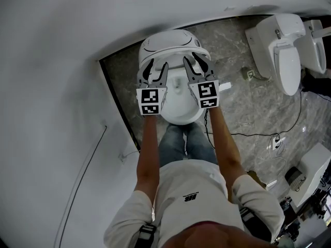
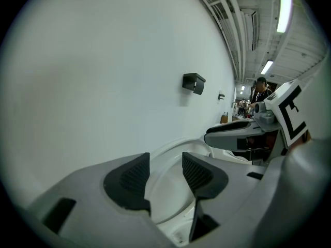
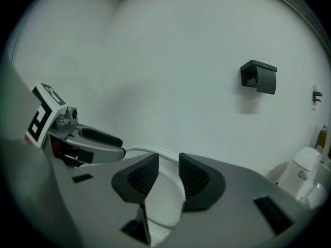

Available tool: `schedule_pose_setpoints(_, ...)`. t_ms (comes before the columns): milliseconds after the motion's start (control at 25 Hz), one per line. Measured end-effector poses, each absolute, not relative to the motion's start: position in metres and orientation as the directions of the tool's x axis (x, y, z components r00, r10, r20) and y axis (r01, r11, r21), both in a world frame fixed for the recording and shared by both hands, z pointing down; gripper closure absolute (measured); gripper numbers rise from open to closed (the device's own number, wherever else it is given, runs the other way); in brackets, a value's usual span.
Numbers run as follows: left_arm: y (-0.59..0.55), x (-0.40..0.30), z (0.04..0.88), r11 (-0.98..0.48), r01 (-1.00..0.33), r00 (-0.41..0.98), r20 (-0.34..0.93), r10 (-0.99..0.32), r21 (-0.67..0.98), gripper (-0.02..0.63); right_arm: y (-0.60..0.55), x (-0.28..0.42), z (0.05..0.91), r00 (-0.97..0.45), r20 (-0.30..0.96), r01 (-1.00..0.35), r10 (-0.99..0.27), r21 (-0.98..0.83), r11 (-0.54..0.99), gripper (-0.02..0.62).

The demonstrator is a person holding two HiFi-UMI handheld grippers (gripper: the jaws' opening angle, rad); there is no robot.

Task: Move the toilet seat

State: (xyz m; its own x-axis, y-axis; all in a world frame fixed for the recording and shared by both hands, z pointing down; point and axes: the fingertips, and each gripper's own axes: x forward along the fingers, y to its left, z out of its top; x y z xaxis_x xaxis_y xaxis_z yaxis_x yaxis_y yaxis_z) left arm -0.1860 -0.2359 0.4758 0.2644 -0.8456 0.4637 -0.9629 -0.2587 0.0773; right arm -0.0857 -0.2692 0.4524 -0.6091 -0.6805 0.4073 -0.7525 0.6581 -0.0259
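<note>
A white toilet (image 1: 181,105) stands against the wall below me, its seat and lid (image 1: 171,44) tipped up at the far end. Both grippers reach over the bowl side by side. My left gripper (image 1: 158,66) is at the seat's left side. In the left gripper view its jaws (image 2: 165,165) stand apart with the white seat rim (image 2: 170,190) in the gap, and I see no pressing contact. My right gripper (image 1: 193,61) is at the seat's right side. In the right gripper view the seat's edge (image 3: 163,200) fills the narrow gap between its pads (image 3: 168,165).
A white wall runs along the left and behind the toilet, with a black holder (image 3: 258,77) mounted on it. A second toilet (image 1: 287,50) stands at the right on the marble floor, with cables (image 1: 258,136) and equipment nearby. A person (image 2: 261,89) stands far off.
</note>
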Motion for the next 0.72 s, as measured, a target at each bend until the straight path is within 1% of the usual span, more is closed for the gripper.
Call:
schedule_pose_setpoints(80, -0.236, -0.185, 0.471, -0.262, -0.962, 0.267, 0.453, -0.851, 0.075, 0.402, -0.266, -0.086, 0.45, -0.616, 0.404, -0.746, -0.676, -0.025, 0.665, 0.466)
schedule_pose_setpoints(240, -0.232, -0.181, 0.462, -0.276, -0.958, 0.282, 0.426, -0.86, 0.077, 0.444, -0.261, -0.086, 0.443, -0.636, 0.392, -0.728, -0.665, -0.019, 0.685, 0.516)
schedule_pose_setpoints(360, -0.227, -0.18, 0.45, -0.288, -0.955, 0.294, 0.395, -0.87, 0.076, 0.499, -0.253, -0.088, 0.432, -0.659, 0.373, -0.708, -0.653, -0.016, 0.706, 0.541)
schedule_pose_setpoints(480, -0.224, -0.176, 0.438, -0.296, -0.952, 0.303, 0.364, -0.881, 0.077, 0.53, -0.243, -0.089, 0.419, -0.69, 0.35, -0.681, -0.634, -0.016, 0.732, 0.55)
schedule_pose_setpoints(720, -0.209, -0.164, 0.418, -0.334, -0.941, 0.333, 0.332, -0.883, 0.053, 0.553, -0.224, -0.088, 0.398, -0.718, 0.313, -0.659, -0.621, -0.02, 0.752, 0.557)
